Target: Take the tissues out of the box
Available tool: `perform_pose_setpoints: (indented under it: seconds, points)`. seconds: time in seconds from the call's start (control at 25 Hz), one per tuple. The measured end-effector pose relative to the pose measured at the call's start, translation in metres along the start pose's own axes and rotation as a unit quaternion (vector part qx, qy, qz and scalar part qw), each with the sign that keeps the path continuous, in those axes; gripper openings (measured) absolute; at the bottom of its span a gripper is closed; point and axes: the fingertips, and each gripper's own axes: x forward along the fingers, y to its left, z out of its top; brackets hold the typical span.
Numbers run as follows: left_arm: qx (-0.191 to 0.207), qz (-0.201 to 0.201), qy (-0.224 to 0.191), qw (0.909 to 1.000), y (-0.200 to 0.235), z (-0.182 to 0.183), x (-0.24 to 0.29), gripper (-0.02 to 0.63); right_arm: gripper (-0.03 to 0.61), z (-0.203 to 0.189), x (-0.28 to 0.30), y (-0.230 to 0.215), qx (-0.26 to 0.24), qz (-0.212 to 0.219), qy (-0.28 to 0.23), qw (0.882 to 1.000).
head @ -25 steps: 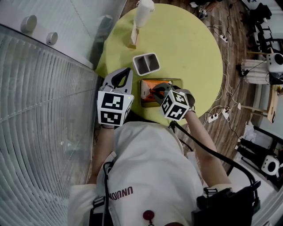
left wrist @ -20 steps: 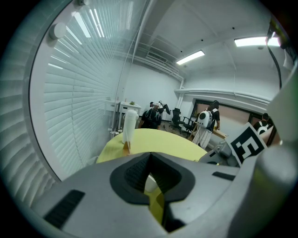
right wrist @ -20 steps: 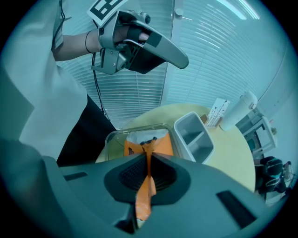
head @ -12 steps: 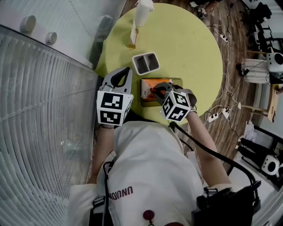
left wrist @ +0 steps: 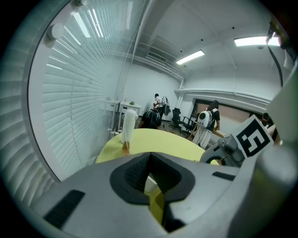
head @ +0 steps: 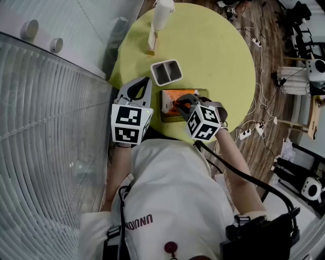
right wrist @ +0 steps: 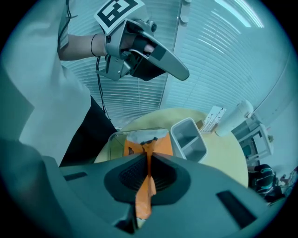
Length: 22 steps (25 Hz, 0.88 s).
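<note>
An orange tissue pack lies in a clear tray near the front edge of the round yellow table. My right gripper points steeply down over the pack and is shut on an orange strip of it. In the right gripper view that strip runs up from the pack between the closed jaws. My left gripper hangs left of the tray, off the pack, with its jaws together and nothing in them.
A grey two-part container stands just behind the tray. Farther back are a white bottle and a small card stand. A window with blinds runs along the left. Cables and chairs lie on the floor to the right.
</note>
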Motion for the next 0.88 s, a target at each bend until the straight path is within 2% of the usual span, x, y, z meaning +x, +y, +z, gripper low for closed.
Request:
perform_pose_setpoints:
  seconds: [0.88]
  points:
    - [0.007,0.001,-0.001,1.0,-0.003,0.002,0.0,0.012,0.021,0.013,-0.018,-0.005,-0.006,-0.017,-0.02,1.0]
